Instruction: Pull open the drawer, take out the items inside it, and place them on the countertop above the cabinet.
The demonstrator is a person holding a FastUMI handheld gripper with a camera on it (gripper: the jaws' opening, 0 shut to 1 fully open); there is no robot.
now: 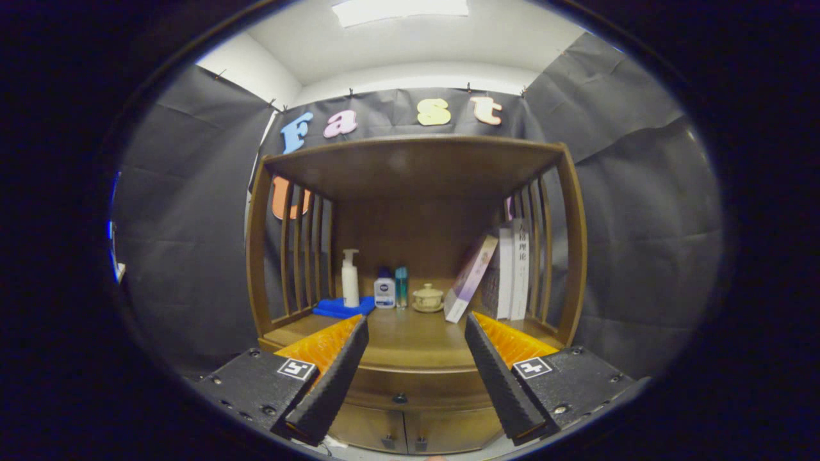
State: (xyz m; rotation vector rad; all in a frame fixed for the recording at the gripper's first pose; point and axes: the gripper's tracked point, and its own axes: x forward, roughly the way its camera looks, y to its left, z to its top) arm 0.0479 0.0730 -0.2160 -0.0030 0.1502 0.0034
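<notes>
- I see the tongs point(410, 378) apart at lower centre, gripping nothing, aimed at the cabinet point(416, 256); my guess is I'm lining up on the drawer pull.
- Left of centre, on the bench point(410, 336): one blue cloth point(339, 308), and one white pump bottle point(350, 279) standing on it.
- Centre: one small white bottle with a dark cap point(384, 290), one slim teal bottle point(401, 287), one lidded cup on a saucer point(428, 298), all set back, leaving the front of the bench free for the items.
- Right of centre: three books point(506, 269), the leftmost leaning on the others.
- Lower centre, between the fingers: drawer point(410, 390) shut, one knob point(400, 398); items inside hidden.
- Bottom centre: two cabinet doors point(410, 432), each with a handle.
</notes>
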